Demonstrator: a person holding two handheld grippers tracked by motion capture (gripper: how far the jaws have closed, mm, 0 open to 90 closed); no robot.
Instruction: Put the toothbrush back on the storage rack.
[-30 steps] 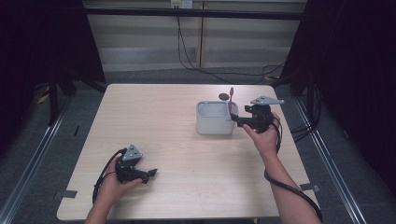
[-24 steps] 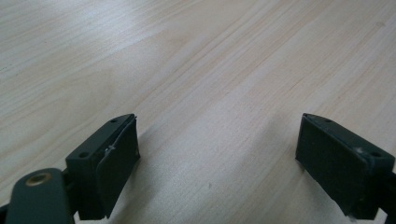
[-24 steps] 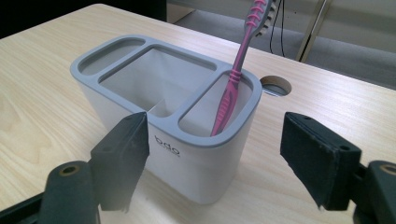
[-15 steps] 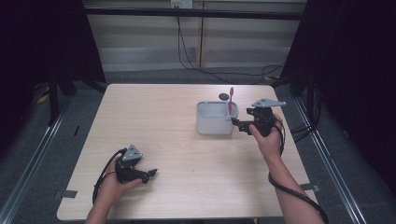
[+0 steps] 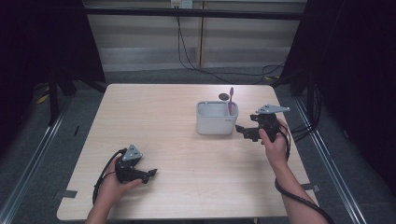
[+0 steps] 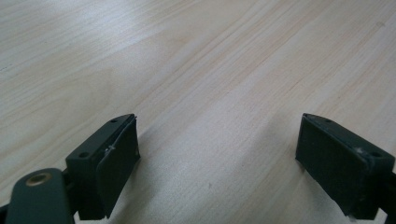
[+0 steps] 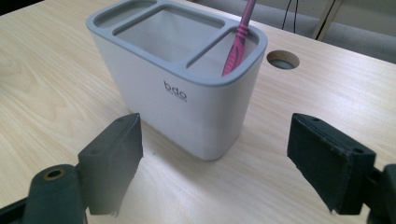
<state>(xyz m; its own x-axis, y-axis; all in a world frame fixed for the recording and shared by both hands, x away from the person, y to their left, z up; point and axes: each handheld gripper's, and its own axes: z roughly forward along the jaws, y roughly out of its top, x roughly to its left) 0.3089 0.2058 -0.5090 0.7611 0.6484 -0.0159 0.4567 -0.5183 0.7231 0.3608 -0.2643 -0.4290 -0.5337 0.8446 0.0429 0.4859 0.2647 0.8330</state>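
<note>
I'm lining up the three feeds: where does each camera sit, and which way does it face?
High view: above the person's side, looking forward and down at the table; forearms, both grippers.
Left gripper view: on the left gripper, facing bare tabletop; open fingers.
Right gripper view: on the right gripper, facing the holder; open fingers.
Shared: holder and pink toothbrush.

My table in a dark room

I work at a pale wood-grain table [image 5: 163, 126] with a round cable hole [image 5: 224, 96] near its far edge. Grey floor [image 5: 42, 140] lies around it, metal rails [image 5: 32, 154] along both sides. Beyond it, a light panelled wall [image 5: 149, 42] with black cables [image 5: 196, 60] hanging down; dark curtains [image 5: 42, 42] flank left and right.
</note>
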